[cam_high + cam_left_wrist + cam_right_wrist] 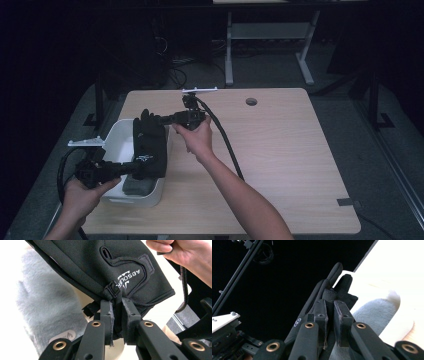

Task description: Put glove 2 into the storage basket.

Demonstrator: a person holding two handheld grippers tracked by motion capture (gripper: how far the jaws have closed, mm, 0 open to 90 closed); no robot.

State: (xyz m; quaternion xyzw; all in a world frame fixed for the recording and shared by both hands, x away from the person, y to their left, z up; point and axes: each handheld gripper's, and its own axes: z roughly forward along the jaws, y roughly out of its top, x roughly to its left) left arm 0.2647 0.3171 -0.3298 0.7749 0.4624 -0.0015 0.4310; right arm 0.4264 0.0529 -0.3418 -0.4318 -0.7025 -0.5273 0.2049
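Your table (pixel 280 165) is a pale wooden top with rounded corners; a round cable hole (pixel 251 101) sits near its far edge; a white bin (pixel 116 145) rests directly on its left side, near you.

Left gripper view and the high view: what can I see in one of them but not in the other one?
The left gripper view alone shows the white logo lettering and a small black buckle on the black glove, pinched by the left gripper.

The high view alone shows the whole wooden table, the white bin, and the right gripper shut on the glove's finger end.

Both show the glove, the grey fluffy thing beneath it, and the person's right hand.
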